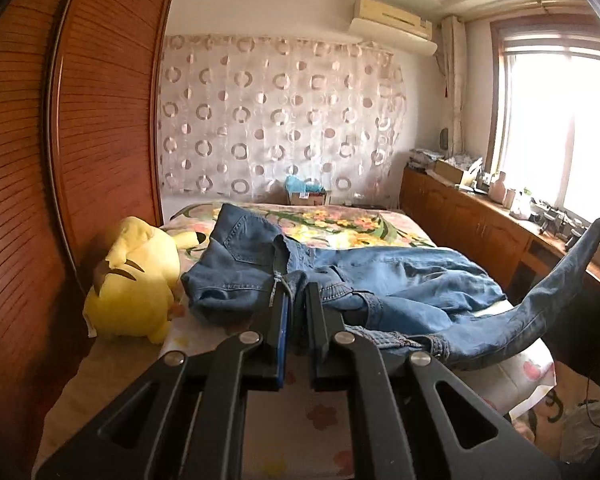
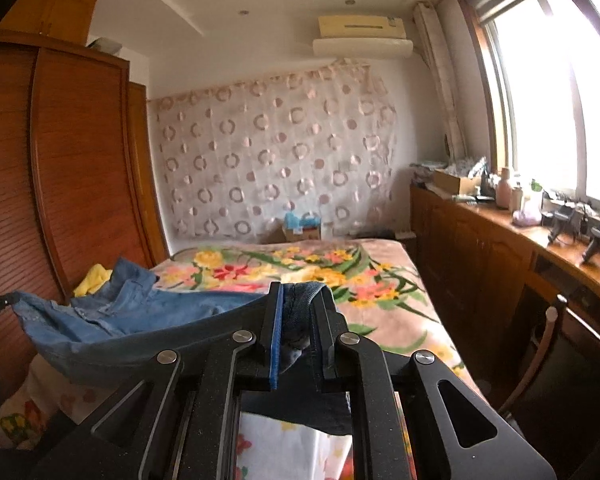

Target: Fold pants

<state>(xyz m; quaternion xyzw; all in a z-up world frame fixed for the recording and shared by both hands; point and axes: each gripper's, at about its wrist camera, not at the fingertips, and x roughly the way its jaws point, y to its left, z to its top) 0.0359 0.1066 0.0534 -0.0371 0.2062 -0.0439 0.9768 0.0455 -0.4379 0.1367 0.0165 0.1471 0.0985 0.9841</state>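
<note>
Jeans [image 1: 400, 284] on bed [image 1: 340, 220], mostly near left edge, partly lifted off the floral blanket. Left claw [image 1: 296, 300] clamped on denim by the zipper. Right claw [image 2: 300, 312] clamped on a denim edge, fabric stretched between both. Yellow plush [image 1: 132, 284] beside jeans, at left edge.

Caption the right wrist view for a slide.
Right tool shut on a fold of blue jeans, lifted above the flowered bed.
</note>
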